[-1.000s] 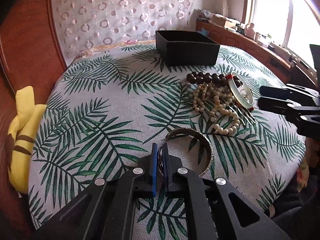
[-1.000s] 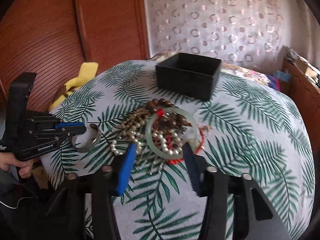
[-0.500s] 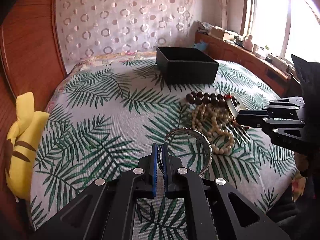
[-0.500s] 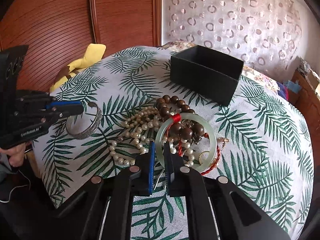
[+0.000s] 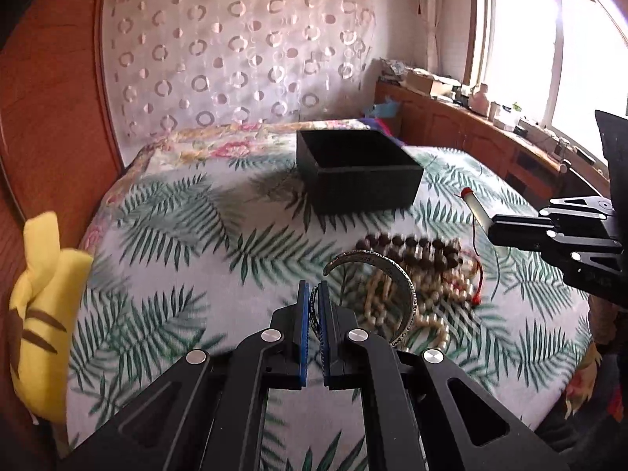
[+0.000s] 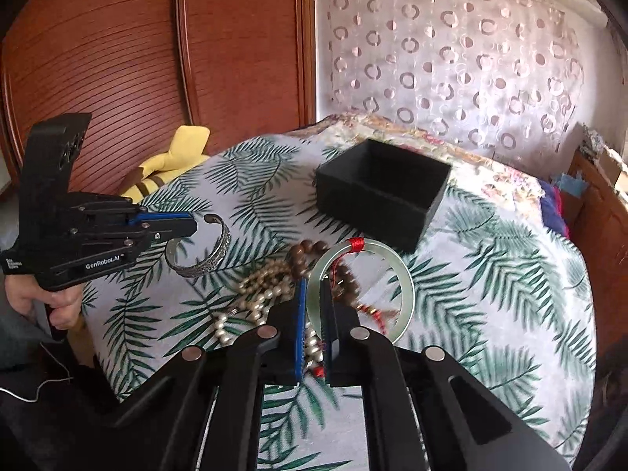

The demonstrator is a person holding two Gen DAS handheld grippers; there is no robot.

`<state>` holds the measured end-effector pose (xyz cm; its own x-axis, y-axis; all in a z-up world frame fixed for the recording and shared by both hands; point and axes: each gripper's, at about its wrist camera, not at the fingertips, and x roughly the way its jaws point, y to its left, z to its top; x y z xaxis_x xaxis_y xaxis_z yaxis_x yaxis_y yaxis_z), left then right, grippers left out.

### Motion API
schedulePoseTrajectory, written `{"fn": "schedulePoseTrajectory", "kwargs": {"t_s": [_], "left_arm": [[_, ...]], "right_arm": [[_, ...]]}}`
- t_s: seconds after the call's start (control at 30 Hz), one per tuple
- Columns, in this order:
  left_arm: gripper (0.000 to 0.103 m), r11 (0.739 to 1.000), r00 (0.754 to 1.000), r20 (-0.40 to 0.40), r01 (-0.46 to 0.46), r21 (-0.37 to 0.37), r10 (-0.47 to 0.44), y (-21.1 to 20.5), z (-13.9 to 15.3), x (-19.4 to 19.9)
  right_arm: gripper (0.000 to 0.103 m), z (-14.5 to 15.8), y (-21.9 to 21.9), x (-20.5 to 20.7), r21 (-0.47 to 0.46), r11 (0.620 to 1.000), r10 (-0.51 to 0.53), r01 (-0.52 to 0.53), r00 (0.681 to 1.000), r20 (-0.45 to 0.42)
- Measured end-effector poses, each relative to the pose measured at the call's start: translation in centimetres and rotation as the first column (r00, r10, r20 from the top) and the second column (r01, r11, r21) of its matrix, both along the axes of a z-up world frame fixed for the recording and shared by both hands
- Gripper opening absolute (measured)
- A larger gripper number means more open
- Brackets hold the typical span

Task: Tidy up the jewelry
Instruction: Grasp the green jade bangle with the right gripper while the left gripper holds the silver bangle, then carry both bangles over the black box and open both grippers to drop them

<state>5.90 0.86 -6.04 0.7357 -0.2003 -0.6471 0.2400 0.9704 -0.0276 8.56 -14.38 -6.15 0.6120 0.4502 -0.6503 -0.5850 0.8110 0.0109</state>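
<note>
Left wrist view.
- Left tongs (image 5: 313, 294): pinching 1 silver cuff (image 5: 386, 286) by its band, the open arc standing out to the right, off the desk (image 5: 165, 235). Likely gripped at the edge so it can be carried clear and dropped into the box (image 5: 359, 168).
- Box: black, open-topped, at the far side of the desk, well apart from the tongs; inside looks empty from here.
- Bead pile (image 5: 416, 271): dark wooden beads and pale pearls, blurred, lying between tongs and box.
- Right tongs (image 5: 490, 229): enter from the right, tips pressed on a pale bangle (image 5: 475, 206) seen edge-on.

Right wrist view.
- Right tongs (image 6: 313, 294): pinching the jade-green bangle (image 6: 396, 271) at its near rim; a red cord wraps the far rim and seems to tie it to the pile.
- Shown only here: the bangle as a full ring, the cuff (image 6: 212, 253) from the side with its patterned face, a hand (image 6: 55, 306) on the left tool's handle, and a yellow toy (image 6: 172, 165) beside the desk.
- Box (image 6: 380, 192): beyond both pieces, nothing visible in it.
</note>
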Motion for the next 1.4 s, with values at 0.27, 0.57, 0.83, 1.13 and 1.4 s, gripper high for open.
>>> {"fn": "schedulePoseTrajectory", "kwargs": {"t_s": [0.27,0.57,0.83,1.13,1.4], "left_arm": [[0.004,1.000,0.999,0.049,0.022,0.013,-0.023,-1.8,2.0,3.7],[0.004,1.000,0.997,0.075,0.017,0.003,-0.017,-3.4,3.4,8.9],[0.005,1.000,0.997,0.074,0.012,-0.006,-0.011,-4.8,3.9,13.3],[0.004,1.000,1.000,0.015,0.021,-0.010,-0.021,-6.2,2.0,16.4],[0.004,0.998,0.999,0.039,-0.003,-0.057,0.005,-4.6,2.6,15.7]], "right_arm": [[0.008,1.3,-1.2,1.9,-0.021,1.000,-0.012,0.013,0.999,0.040],[0.008,2.7,-1.4,4.7,-0.032,0.999,-0.019,0.021,0.997,0.079],[0.008,4.1,-1.4,6.7,-0.018,1.000,-0.018,0.020,0.995,0.099],[0.008,4.1,-0.8,9.5,-0.003,1.000,-0.001,0.002,0.996,0.089],[0.008,3.1,-0.1,11.8,0.021,0.999,0.025,-0.026,0.999,0.048]]}}
